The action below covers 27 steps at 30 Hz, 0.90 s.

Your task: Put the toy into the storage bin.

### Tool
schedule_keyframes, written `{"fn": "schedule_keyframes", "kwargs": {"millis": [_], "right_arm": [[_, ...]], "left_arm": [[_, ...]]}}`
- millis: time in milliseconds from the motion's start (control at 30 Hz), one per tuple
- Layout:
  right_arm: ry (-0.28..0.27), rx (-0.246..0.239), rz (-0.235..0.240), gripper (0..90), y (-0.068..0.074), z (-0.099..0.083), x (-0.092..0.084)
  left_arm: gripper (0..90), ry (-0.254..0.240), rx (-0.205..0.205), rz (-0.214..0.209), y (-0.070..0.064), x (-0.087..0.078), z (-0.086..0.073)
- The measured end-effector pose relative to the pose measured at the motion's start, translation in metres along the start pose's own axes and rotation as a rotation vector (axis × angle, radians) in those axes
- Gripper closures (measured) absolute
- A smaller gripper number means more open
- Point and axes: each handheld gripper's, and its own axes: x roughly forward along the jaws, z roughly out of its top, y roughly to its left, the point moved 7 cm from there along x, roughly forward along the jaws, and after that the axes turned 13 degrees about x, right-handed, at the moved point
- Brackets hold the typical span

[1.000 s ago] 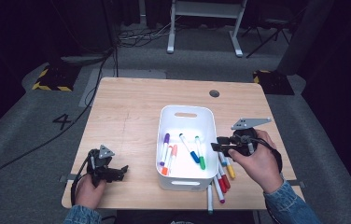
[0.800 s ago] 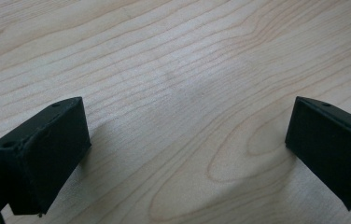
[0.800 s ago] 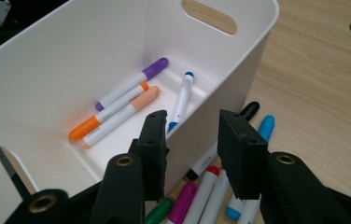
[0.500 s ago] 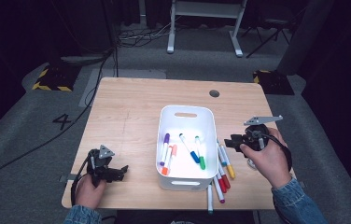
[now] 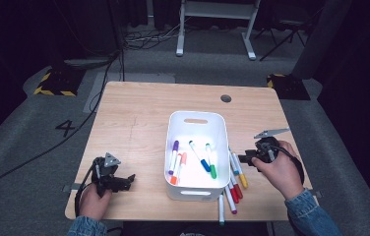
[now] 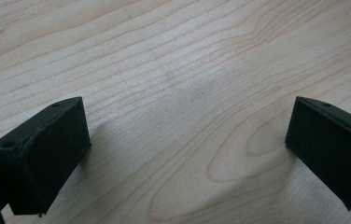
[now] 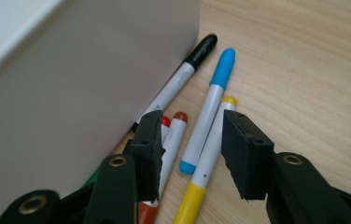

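High view: the right gripper (image 5: 243,158) sits in the person's right hand (image 5: 280,169) over the near right part of the light wooden table (image 5: 138,118), its jaws pointing at the loose cluster of felt-tip markers (image 5: 236,177) that lies on the wood between it and the white rectangular plastic bin (image 5: 196,118). Inside the bin, beyond the gripper's tips, lie a purple marker (image 5: 174,153), an orange one (image 5: 178,168), a blue one (image 5: 199,156) and a green one (image 5: 211,161). The left gripper (image 5: 122,181) rests on the table at the near left, well apart from the bin, held by the left hand (image 5: 92,201).

Left gripper view: its two black jaws stand wide apart over bare wood grain, with nothing between them.

Right gripper view: the jaws stand partly open and have just been opening; nothing is pinched. Right under the gap lie a blue-capped white marker (image 7: 209,109) and a yellow-capped white marker (image 7: 208,161) side by side. Under the left jaw are two red-capped markers (image 7: 173,133), and a black-capped marker (image 7: 183,77) lies just beyond, against the bin's grey-looking outer wall (image 7: 80,79), which rises close on the gripper's left. Whether the pads touch any marker, I cannot tell.
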Motion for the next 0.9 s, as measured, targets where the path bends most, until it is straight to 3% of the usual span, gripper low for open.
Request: {"fn": "schedule_keyframes", "kwargs": {"millis": [533,900], "right_arm": [[0.107,0.049,-0.041,61.6,-0.027,-0.024,0.047],[0.153,0.058,-0.078,66.4,-0.039,-0.032,0.061]], "left_arm": [[0.0,0.0,0.0,-0.001,0.0,0.0,0.0],[0.0,0.0,0.0,0.0,0.0,0.0,0.0]]}}
